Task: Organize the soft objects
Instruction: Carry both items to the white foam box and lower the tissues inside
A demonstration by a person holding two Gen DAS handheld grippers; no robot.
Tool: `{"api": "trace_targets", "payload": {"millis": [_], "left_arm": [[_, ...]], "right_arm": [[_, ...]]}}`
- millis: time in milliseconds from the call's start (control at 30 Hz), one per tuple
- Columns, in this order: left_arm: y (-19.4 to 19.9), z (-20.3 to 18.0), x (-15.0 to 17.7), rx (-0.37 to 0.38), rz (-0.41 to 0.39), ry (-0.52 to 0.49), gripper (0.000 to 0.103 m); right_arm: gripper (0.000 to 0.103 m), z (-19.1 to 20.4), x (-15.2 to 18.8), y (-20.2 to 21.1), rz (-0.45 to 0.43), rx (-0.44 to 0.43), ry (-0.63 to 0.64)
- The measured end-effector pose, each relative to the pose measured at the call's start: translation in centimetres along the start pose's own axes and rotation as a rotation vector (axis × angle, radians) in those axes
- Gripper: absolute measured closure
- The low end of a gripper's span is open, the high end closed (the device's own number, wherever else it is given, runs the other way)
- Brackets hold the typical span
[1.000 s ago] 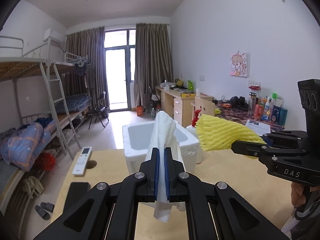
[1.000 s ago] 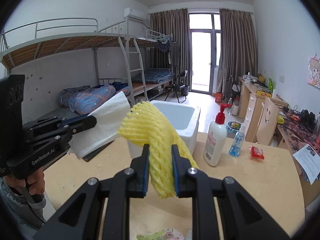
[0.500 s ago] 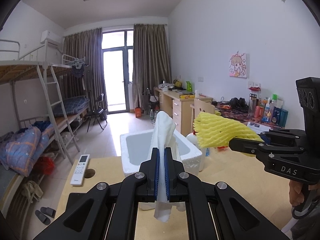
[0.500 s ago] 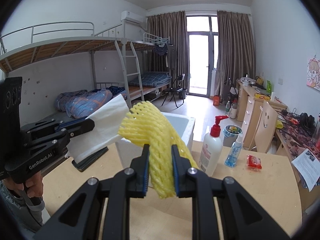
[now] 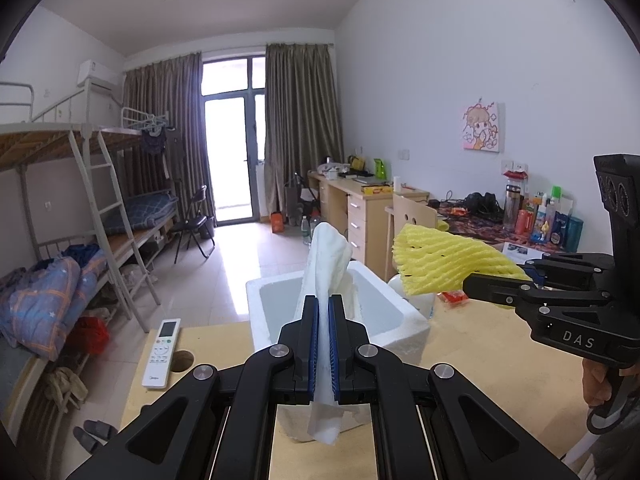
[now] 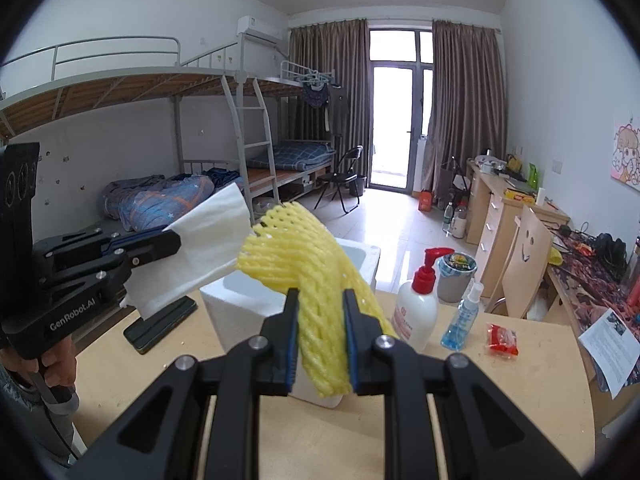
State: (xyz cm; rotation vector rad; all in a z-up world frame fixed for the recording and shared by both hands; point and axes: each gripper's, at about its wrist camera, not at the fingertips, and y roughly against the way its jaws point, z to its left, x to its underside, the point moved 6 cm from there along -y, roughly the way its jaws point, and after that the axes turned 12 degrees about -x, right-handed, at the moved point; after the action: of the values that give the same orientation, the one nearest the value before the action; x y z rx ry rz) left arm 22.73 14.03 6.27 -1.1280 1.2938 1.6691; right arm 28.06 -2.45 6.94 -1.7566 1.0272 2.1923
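Both tongs loaded, foam box straight ahead of both.

L tongs clamped on white tissue, R tongs clamped on yellow foam net; both items held up off desk. Box sits fwd and below, open top up. L looks nearer and centred on it; net's long axis points across toward box from R side. Prob drop-in next.

The soft white paper tissue looks matt and faintly crinkled; the yellow foam net sleeve is spongy, open-meshed and matt. The white polystyrene foam box has a grainy, dull surface. The pale wood-grain counter is smooth with low sheen. Both matt black plastic claws carry bright metal rivets
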Motion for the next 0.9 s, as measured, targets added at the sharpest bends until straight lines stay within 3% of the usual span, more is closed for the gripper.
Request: {"api": "trace_targets", "payload": {"millis": [900], "left_arm": [[-6.5,0.1,-1.4,-0.004,0.075,-0.016,0.098]], "right_arm": [[0.080,-1.9,-0.4,-3.8,0.053,-0.001,-0.029]]}}
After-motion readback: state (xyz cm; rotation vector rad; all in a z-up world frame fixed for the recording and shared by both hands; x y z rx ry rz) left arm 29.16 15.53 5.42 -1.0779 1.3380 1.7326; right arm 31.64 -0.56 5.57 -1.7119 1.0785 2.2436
